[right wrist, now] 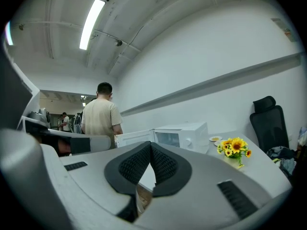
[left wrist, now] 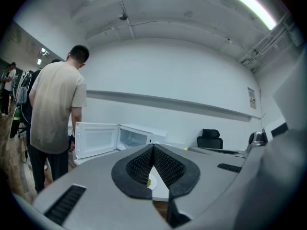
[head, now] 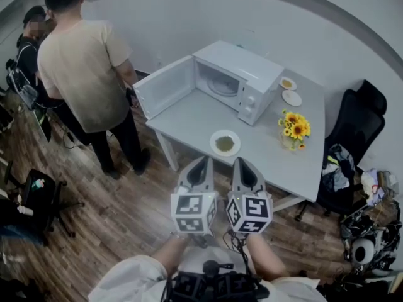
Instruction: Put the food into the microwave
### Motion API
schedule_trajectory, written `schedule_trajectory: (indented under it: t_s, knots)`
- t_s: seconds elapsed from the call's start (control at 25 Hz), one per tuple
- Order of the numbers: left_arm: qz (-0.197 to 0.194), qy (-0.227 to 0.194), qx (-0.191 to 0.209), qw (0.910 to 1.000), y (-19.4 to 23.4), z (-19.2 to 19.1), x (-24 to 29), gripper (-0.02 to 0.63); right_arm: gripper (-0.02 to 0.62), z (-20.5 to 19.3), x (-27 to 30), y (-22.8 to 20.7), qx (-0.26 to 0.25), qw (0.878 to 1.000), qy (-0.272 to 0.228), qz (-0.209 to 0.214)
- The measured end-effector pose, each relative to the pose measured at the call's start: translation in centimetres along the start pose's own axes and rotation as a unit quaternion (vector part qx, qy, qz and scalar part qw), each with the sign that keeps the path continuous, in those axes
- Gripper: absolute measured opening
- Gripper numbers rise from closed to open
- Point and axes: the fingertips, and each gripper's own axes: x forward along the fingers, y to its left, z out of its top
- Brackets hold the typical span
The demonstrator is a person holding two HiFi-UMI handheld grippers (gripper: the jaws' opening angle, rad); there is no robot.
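While left gripper (head: pixel 204 161), right gripper (head: pixel 240 162) fingers closed, empty: one microwave (head: pixel 242 65), three plates (head: pixel 225 143).

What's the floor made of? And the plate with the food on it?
The floor looks like wood planks or wood-look laminate: brown strips with grain lines running along them. The plate seems to be glazed ceramic, white and smooth with a raised rim, though it could be plastic.
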Motion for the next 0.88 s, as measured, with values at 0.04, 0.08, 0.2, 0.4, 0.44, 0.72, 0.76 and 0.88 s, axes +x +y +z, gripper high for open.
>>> schedule_trajectory:
  t_s: [0.04, 0.08, 0.2, 0.4, 0.44, 0.72, 0.76, 0.88]
  knots:
    - [0.002, 0.001, -0.001, 1.0000, 0.1, 0.0, 0.5, 0.009, 0.021, 0.0, 0.5, -0.2, 0.000, 1.000, 0.002, 0.002]
    - [0.004, 0.001, -0.001, 1.0000, 0.2, 0.1, 1.0, 0.009, 0.021, 0.0, 1.0, -0.4, 0.000, 1.000, 0.004, 0.003]
    - [0.007, 0.004, -0.001, 1.0000, 0.6, 0.1, 2.5, 0.009, 0.021, -0.1, 2.4, -1.0, 0.000, 1.000, 0.009, 0.007]
    - [0.013, 0.011, 0.000, 0.9999, 1.1, 0.0, 5.0, 0.009, 0.021, -0.2, 4.9, -2.2, 0.000, 1.000, 0.015, 0.012]
    - [0.014, 0.011, 0.001, 0.9998, 1.3, 0.1, 5.4, 0.009, 0.021, -0.2, 5.4, -2.5, 0.000, 1.000, 0.016, 0.012]
    - [0.024, 0.015, 0.010, 0.9995, 2.0, 0.0, 8.1, 0.009, 0.021, -0.1, 8.1, -4.0, 0.004, 1.000, 0.020, 0.019]
    - [0.025, 0.015, 0.009, 0.9995, 2.0, 0.1, 8.5, 0.009, 0.021, -0.1, 8.5, -4.1, 0.005, 1.000, 0.020, 0.021]
    - [0.026, 0.018, 0.009, 0.9995, 2.2, 0.2, 9.4, 0.009, 0.021, -0.1, 9.5, -4.4, 0.006, 0.999, 0.021, 0.024]
